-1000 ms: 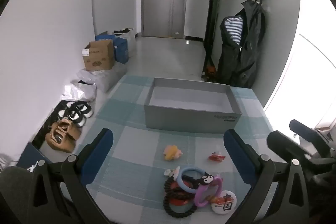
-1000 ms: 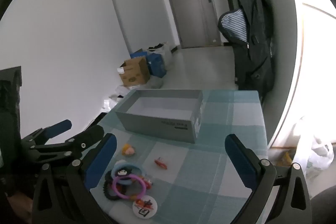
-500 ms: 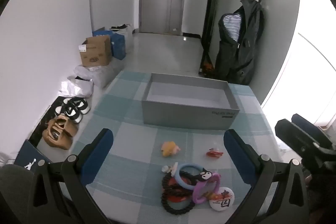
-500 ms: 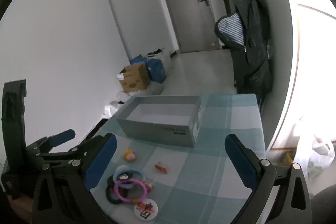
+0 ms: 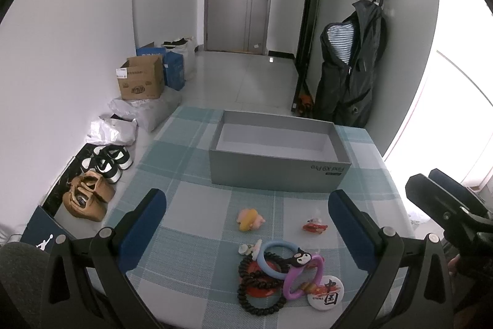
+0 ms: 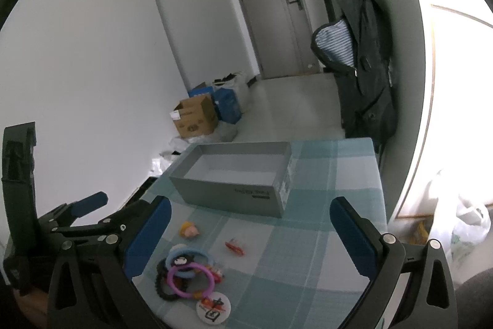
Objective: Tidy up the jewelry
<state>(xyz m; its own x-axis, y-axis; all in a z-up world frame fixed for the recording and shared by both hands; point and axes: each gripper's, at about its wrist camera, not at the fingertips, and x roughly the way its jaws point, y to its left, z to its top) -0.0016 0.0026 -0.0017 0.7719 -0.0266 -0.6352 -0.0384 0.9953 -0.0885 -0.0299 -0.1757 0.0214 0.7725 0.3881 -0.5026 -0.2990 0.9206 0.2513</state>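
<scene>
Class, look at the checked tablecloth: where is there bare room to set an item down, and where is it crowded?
Bare: the cloth left of the grey box and the yellow trinket; also the box's inside. Crowded: the near edge, where the purple ring, blue ring, black bead bracelet and badge overlap.

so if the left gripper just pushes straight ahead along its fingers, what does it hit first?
Probably the checked tablecloth near the pink-and-yellow charm, short of the grey box. The left gripper is open and angled down at the table, nothing between its fingers. Depth is hard to read in the fisheye view.
</scene>
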